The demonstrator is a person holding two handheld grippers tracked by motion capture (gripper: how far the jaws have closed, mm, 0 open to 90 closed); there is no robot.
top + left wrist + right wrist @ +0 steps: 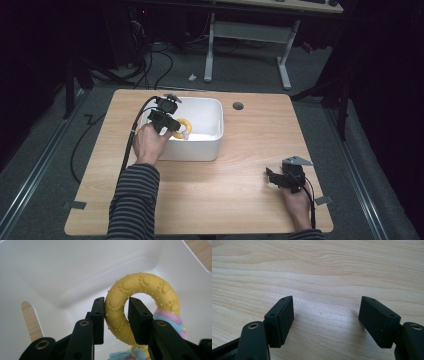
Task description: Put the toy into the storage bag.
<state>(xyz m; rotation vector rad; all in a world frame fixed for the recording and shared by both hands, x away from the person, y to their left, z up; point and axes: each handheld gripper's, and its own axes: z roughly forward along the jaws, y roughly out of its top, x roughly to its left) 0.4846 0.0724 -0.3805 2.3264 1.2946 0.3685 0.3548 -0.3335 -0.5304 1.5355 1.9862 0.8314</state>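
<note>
While gripped, yellow ring toy [140, 292] hangs inside white bin [212, 135].

The rubber ring toy [140, 293] is mustard yellow with raised paw prints and dots, tied to pastel pink and blue fleece [172, 321]. Plastic bin [212, 145]: plain white. Light wood-grain tabletop [240, 200], black gripper jaws, and a grey-and-black striped sleeve [132, 205].
</note>
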